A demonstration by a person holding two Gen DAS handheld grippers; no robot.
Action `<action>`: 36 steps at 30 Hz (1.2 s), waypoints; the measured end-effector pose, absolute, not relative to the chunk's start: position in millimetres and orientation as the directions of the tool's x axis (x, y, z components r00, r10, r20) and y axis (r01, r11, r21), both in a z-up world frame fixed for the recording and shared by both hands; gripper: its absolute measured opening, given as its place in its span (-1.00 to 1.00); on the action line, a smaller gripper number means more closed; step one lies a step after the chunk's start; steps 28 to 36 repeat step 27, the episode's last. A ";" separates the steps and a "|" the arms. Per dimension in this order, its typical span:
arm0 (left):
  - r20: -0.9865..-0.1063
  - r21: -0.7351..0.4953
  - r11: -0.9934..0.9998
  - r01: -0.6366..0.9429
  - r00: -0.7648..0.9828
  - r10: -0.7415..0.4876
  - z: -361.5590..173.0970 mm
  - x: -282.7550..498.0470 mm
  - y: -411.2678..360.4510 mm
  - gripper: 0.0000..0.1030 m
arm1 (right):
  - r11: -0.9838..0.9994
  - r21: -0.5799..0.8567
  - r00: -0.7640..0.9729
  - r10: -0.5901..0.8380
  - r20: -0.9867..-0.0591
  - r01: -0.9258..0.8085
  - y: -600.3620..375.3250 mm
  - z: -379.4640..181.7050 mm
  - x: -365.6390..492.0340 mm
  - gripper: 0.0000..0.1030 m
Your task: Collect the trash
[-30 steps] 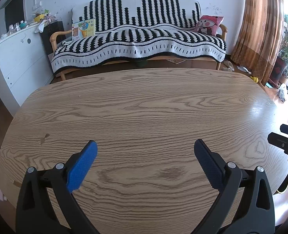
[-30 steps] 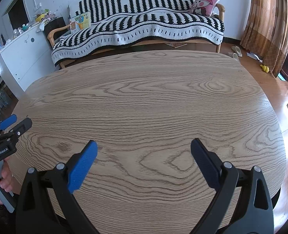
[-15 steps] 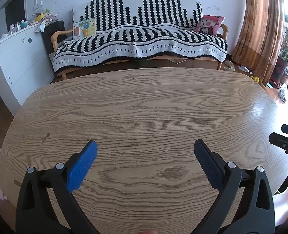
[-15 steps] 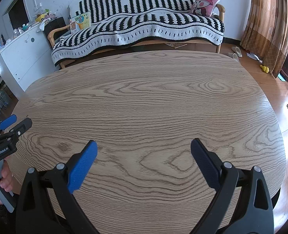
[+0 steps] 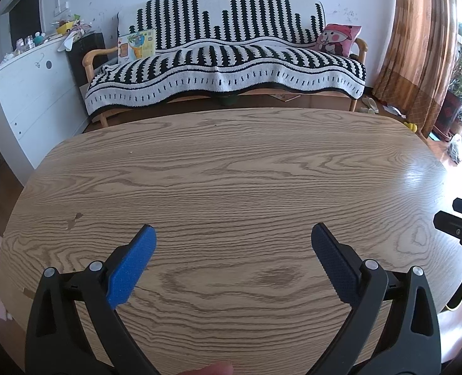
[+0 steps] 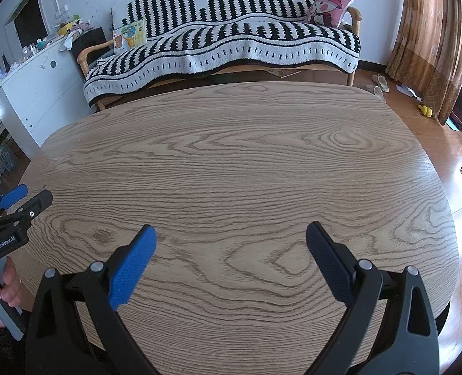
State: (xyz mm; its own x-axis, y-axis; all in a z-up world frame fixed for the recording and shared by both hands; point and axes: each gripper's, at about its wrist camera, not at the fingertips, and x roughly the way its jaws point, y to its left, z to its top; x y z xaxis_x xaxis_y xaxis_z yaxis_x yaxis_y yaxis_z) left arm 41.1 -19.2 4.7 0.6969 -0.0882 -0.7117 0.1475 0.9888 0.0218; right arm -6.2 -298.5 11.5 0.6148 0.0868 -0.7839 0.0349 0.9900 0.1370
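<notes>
**Q:** Left wrist view first: what are the fingers doing?

**A:** The left gripper has its two blue-padded fingers spread wide apart, gripping nothing, poised above the wooden table. The right gripper is the same: fingers apart, empty, over the same tabletop. Each shows at the edge of the other's view, so they are side by side at the near edge, probably a ready stance.

**Q:** Where is the trash?

**A:** None shows on the table. The wood carries only a small dark chip mark near its left side. Loose bits lie on the floor at the far right by the curtain: a crumpled scrap and something small and yellow, too small to identify.

**Q:** And beyond the table?

**A:** A sofa draped in a black-and-white striped throw, with a pink cushion, a picture book, and a cluttered white cabinet to the left.

**Q:** So the task?

**A:** I judge it either unstarted or nearly finished; these views cannot say which.
</notes>
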 end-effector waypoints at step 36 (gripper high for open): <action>-0.713 0.038 0.988 0.150 0.696 -0.078 9.7 43.6 -16.4 0.87 | 0.990 0.136 0.614 0.090 -0.784 0.029 -295.6 11.4 -5.8 0.81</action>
